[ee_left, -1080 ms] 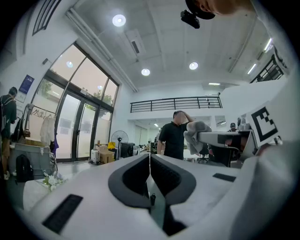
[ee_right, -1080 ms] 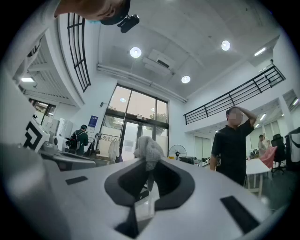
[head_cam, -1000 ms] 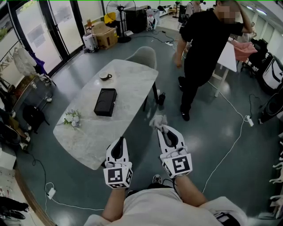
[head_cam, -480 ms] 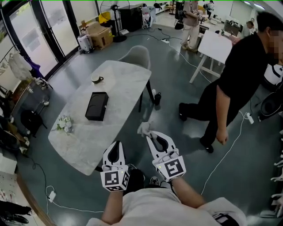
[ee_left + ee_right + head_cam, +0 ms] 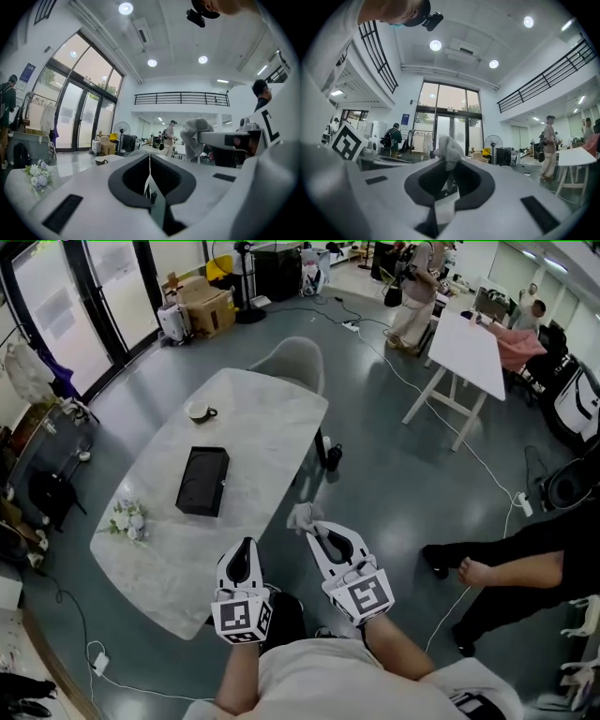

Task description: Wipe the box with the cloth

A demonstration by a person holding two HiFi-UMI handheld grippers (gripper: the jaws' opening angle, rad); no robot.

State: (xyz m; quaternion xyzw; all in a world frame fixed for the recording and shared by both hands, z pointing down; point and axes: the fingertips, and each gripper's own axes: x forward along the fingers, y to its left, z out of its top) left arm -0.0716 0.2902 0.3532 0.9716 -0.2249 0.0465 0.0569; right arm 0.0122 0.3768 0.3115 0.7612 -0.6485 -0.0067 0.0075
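While you hold both grippers low and level before your chest, your left gripper is clenched on nothing; your right gripper pinches the cloth just off the table's near edge; open floor lies rightward; the box lies well ahead on the tabletop.

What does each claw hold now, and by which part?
The right claw pinches the crumpled pale grey cloth by one fold at its tips; the left claw holds nothing.
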